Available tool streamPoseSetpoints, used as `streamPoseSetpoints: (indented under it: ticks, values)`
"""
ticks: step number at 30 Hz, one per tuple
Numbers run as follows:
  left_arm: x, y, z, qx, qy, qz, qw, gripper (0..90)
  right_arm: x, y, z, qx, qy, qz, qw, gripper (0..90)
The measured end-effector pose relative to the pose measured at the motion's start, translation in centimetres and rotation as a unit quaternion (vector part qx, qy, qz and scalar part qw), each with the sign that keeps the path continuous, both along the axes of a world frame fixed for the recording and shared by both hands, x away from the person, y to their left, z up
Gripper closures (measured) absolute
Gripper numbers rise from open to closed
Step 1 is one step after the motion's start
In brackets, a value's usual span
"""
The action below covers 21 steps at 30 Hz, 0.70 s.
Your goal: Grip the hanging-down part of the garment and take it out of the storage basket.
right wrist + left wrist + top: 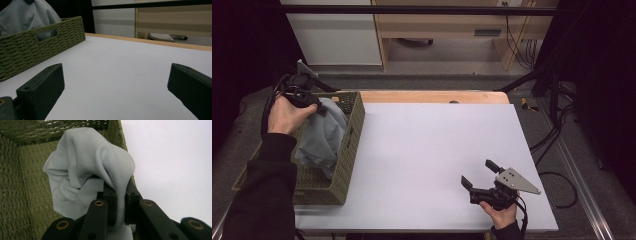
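Pale grey-blue soft cloth garment (324, 135) hangs bunched from the left claw (318, 109), which is clamped on a fold of it above the far end of the olive-green woven rectangular basket (349, 150). In the left gripper view the two black jaws stand pressed together with a ridge of the fabric (100, 165) pinched between them, the rest of the cloth spilling away in loose folds over the basket's woven floor (15, 195). From the high view, the lower part of the garment drapes down inside the basket, lying against its right wall, while the upper part is lifted towards the person's left hand (287, 115), whose dark sleeve comes in along the basket's left side.

The basket sits at the left edge of the white flat counter (432, 150), partly overhanging it. In the right gripper view its side with a cut-out handle slot (45, 35) shows at the left, with the cloth (27, 15) rising above the rim.

The right claw (479, 174) rests low over the near right part of the counter, well apart from the basket and the cloth. Its jaws stand wide apart with nothing between them, and bare white counter (112, 75) shows in the gap. The person's right hand (499, 212) grips it from below, and a grey three-cornered plate (517, 181) sits on top of it.
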<state>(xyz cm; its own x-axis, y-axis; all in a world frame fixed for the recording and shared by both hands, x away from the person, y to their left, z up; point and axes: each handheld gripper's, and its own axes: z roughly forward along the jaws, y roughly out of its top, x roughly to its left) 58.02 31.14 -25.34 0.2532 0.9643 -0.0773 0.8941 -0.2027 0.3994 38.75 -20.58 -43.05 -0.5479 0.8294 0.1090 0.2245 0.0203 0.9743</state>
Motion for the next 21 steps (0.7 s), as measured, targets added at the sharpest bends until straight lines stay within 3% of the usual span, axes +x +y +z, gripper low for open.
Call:
streamPoseSetpoints:
  ticks: [10,21]
  values:
    - [-0.2,0.1,0.7,0.002,-0.002,-0.004,1.0,82.2,0.1,0.0,0.0,-0.002,0.005,0.003,1.0,1.2]
    - [-1.0,0.7,3.3,-0.004,-0.024,-0.004,0.9997,82.2,0.6,0.8,0.2,0.0,0.004,0.015,0.9999,1.2]
